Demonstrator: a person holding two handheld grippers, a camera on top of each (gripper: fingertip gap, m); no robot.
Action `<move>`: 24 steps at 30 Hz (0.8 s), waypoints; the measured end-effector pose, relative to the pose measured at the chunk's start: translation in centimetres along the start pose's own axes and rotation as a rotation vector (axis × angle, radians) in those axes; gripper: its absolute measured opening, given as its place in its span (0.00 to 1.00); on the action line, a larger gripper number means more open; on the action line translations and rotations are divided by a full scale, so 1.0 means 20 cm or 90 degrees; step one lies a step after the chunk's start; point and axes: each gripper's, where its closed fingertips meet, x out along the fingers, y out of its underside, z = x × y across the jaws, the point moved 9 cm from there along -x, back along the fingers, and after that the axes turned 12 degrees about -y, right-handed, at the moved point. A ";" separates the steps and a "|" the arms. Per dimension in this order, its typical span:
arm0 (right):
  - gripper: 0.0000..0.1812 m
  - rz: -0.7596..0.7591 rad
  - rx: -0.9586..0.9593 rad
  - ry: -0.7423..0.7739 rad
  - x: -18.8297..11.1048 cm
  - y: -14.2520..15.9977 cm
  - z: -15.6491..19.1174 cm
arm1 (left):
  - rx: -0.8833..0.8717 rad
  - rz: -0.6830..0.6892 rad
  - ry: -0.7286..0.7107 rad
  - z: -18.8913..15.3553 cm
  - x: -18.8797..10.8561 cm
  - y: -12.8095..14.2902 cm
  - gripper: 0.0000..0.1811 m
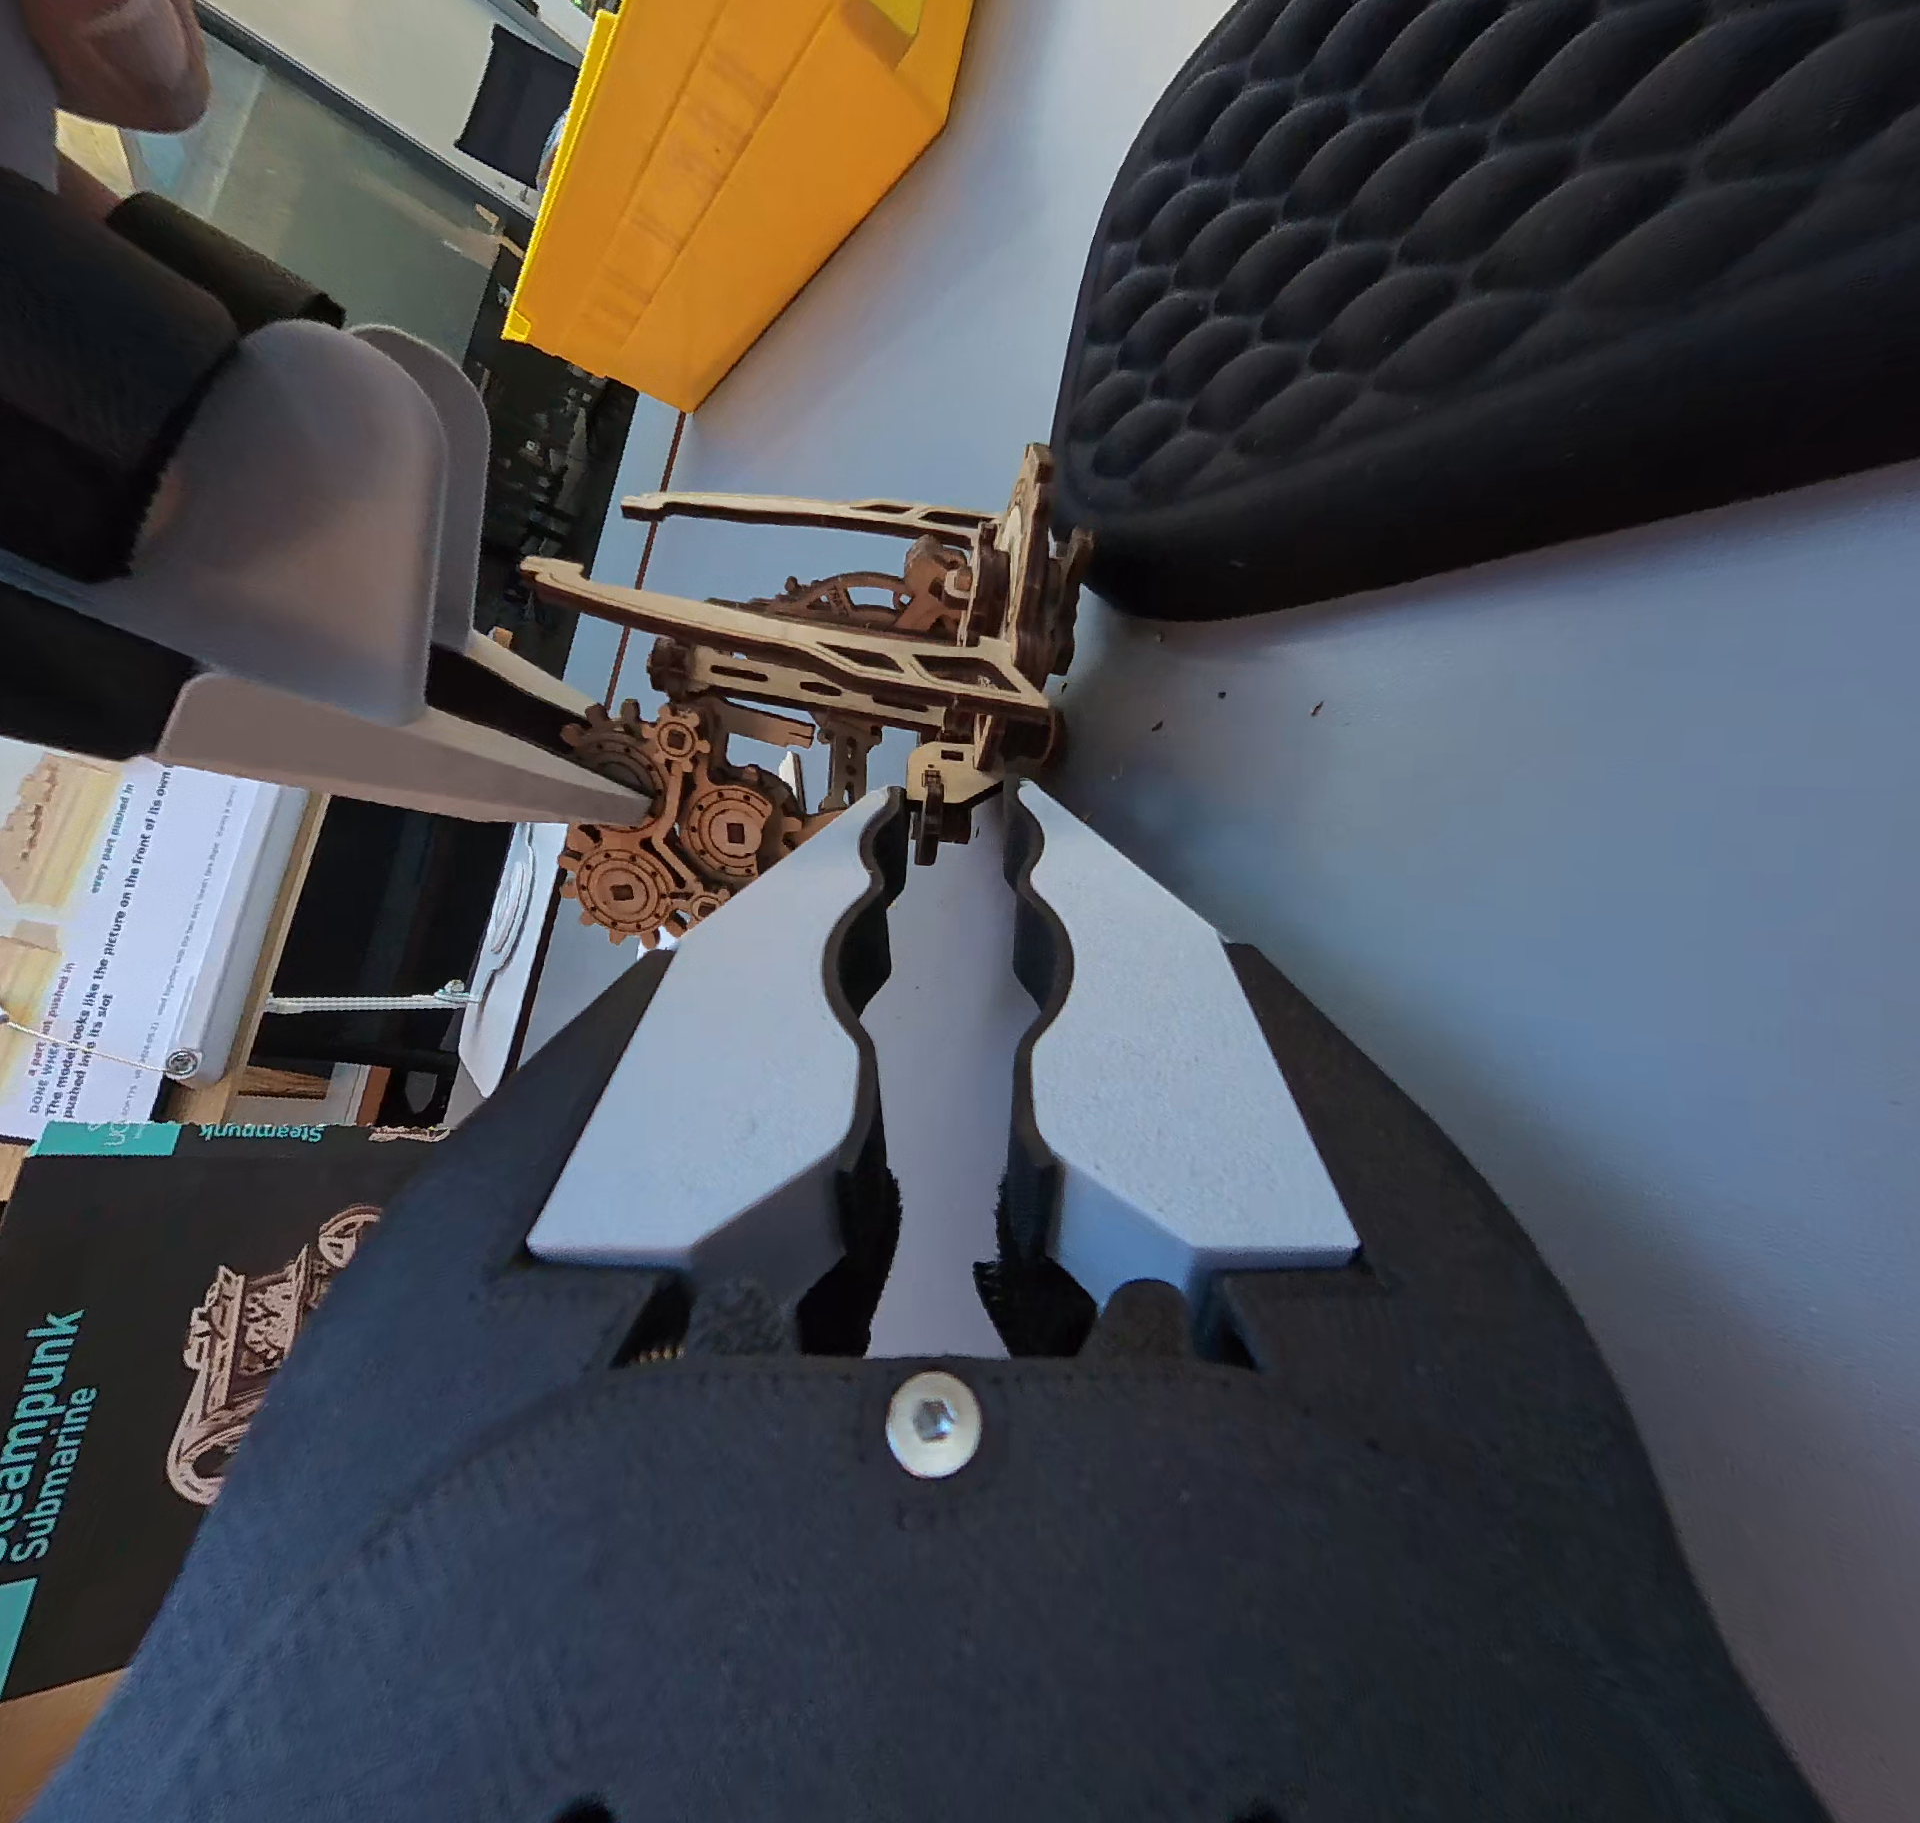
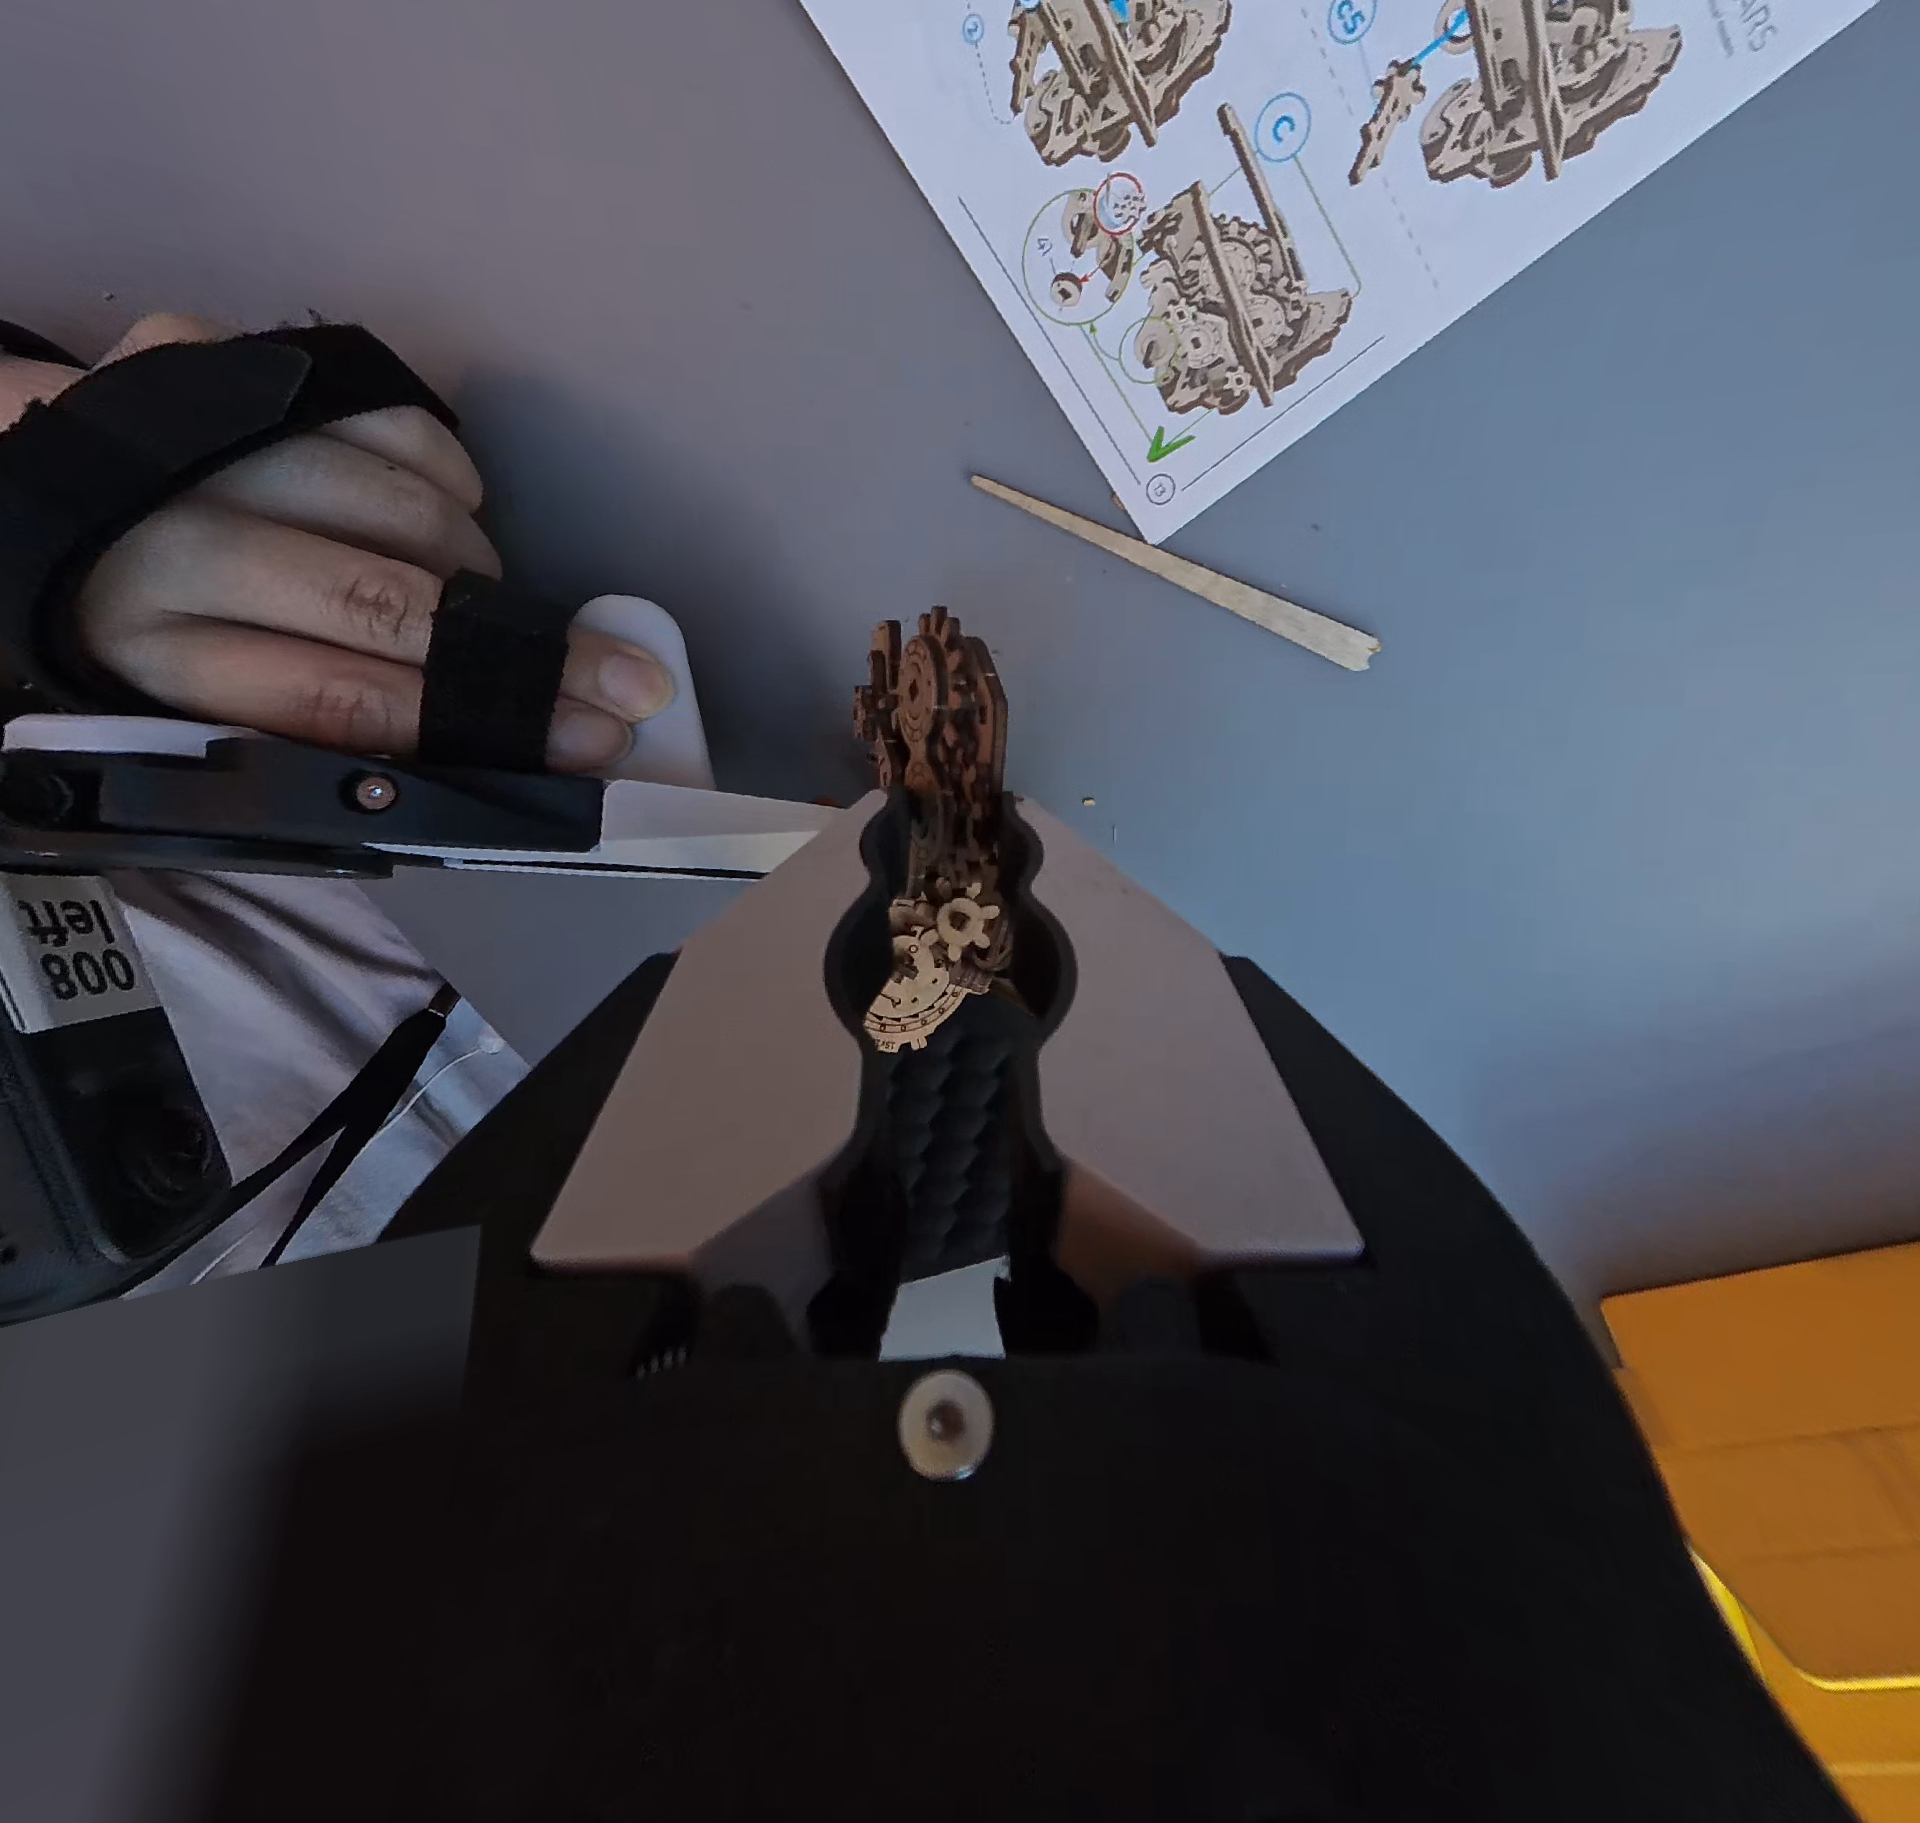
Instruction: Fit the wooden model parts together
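Two hand-held grippers work on one wooden model (image 1: 831,672) above a grey counter (image 1: 1507,942). In the left wrist view the model is a laser-cut frame with two long arms and a cluster of cogwheels (image 1: 665,828); one end sits against the counter beside a black quilted mat (image 1: 1507,246). The left gripper (image 1: 948,797) has its jaws set narrow around a small wooden tab (image 1: 935,786) at the model's lower edge – whether they actually press on it cannot be told. From the left side the right gripper (image 1: 613,765) reaches in, its jaws closed on the cogwheels. A yellow bin (image 1: 748,142) stands behind, and a dark product box (image 1: 135,1358) lies at lower left.

In the right wrist view the right gripper (image 2: 945,817) clamps the model (image 2: 940,734) edge-on, cogs poking out past the tips. The left gripper (image 2: 727,838) and the hand (image 2: 291,568) strapped to it come in from the left. An instruction sheet (image 2: 1351,163) and a thin wooden stick (image 2: 1174,573) lie on the counter beyond
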 end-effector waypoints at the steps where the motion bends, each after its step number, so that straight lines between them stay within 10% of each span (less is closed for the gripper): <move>1: 0.08 -0.003 -0.002 0.000 0.00 0.00 0.00 | 0.000 0.000 0.000 0.00 0.00 0.00 0.09; 24: 0.08 0.052 0.028 -0.006 0.02 -0.04 0.01 | 0.044 0.009 -0.018 -0.02 0.00 -0.02 0.09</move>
